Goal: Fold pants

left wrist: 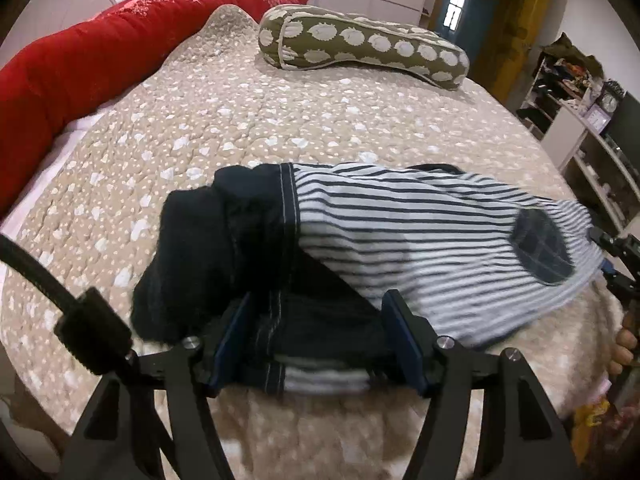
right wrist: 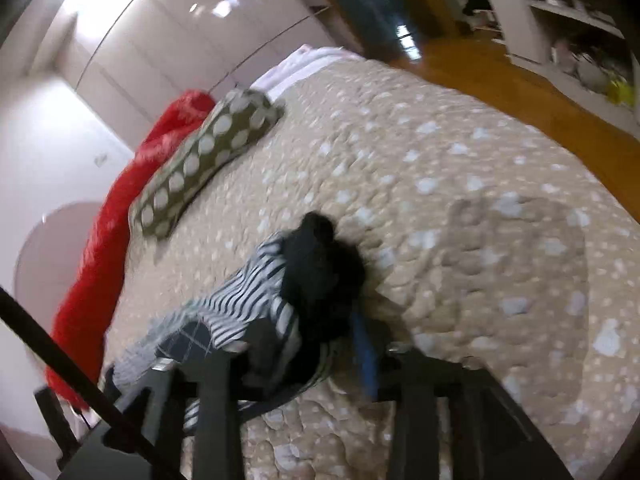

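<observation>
**Striped pants bunched on the bed**

I see one pair of pants [left wrist: 400, 240] lying in the middle of the bed [left wrist: 240, 120]. They have dark and white stripes, a dark cuff and a dark round patch.

My left claw [left wrist: 316, 344] is at 6 o'clock in its view. Its two blue pads sit wide apart on each side of the near edge of the pants. The cloth lies between them, but I cannot tell if the pads press on it.

My right claw [right wrist: 304, 356] is blurry. The pants bunch up between its fingers and hide the left one. I cannot tell if it grips them.

One spotted green pillow [left wrist: 360, 48] lies at 12 o'clock, well apart from the pants. One long red blanket [left wrist: 100, 48] runs along the bed's edge at 10 o'clock. Shelves [left wrist: 580, 128] stand at 3 o'clock, too small to make out what is on them. Part of a hand [left wrist: 624, 348] shows at 4 o'clock, cut off by the edge.
</observation>
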